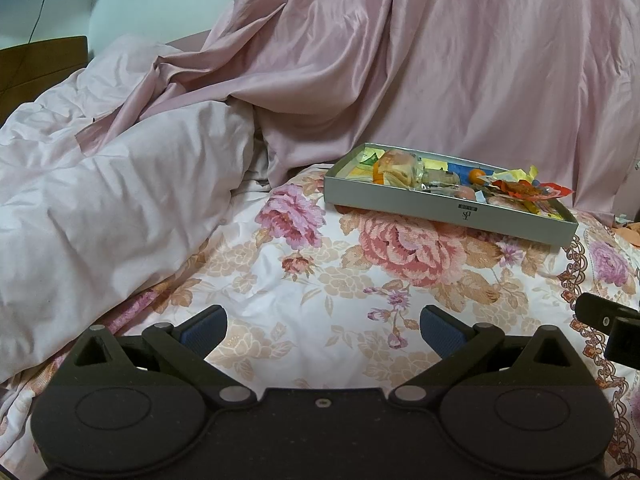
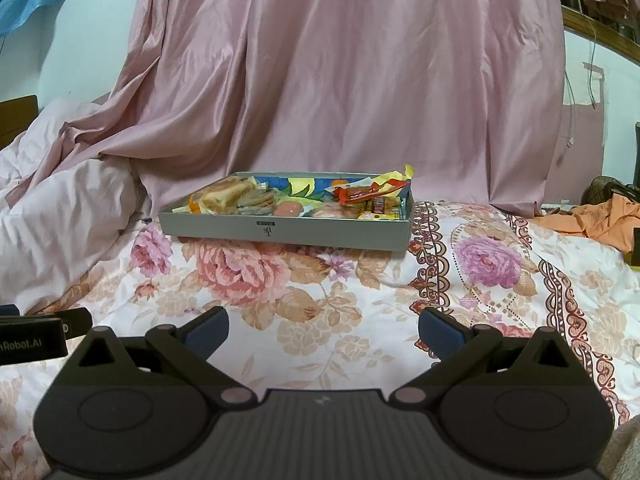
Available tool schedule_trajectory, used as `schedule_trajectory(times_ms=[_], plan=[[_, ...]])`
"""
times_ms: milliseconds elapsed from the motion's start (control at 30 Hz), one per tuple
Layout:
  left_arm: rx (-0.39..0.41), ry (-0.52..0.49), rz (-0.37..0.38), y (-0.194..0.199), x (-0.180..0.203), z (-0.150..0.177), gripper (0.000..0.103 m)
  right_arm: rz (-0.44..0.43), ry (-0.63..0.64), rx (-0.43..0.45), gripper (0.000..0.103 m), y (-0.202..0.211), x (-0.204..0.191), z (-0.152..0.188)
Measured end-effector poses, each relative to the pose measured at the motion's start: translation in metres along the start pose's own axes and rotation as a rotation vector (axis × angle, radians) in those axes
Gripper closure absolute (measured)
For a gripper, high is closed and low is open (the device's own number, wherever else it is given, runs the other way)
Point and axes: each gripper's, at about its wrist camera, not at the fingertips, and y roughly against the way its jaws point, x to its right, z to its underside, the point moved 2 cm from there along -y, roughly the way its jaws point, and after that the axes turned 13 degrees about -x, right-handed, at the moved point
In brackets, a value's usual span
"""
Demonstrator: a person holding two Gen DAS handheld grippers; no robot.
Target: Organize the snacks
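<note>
A shallow grey box [image 1: 400, 200] [image 2: 224, 228] rests on the floral bedspread, filled with several wrapped snacks. Among them are a bread bun in clear wrap [image 1: 396, 168] [image 2: 226, 196], a small orange ball [image 1: 476, 175], and red and yellow wrappers [image 1: 524, 189] [image 2: 372, 191] poking over the right end. My left gripper [image 1: 323, 328] hovers open over the bedspread, well short of the box and left of it. Facing the box's long side from some distance back, my right gripper [image 2: 323, 330] is open too. Nothing lies between either pair of fingers.
A pale pink duvet [image 1: 100, 200] is bunched up at the left. A pink satin sheet [image 2: 340, 80] hangs behind the box. Orange cloth [image 2: 604, 216] lies at the far right. The other gripper's black body shows at each view's edge [image 1: 608, 324] [image 2: 36, 332].
</note>
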Motion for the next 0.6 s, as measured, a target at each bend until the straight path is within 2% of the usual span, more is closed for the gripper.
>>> schedule_trajectory(times_ms=[600], plan=[[0.0,0.001,-0.001,-0.0003,-0.0001,0.0,0.001,-0.001,0.008,-0.008,0.0,-0.002,0.0006,0.0028]])
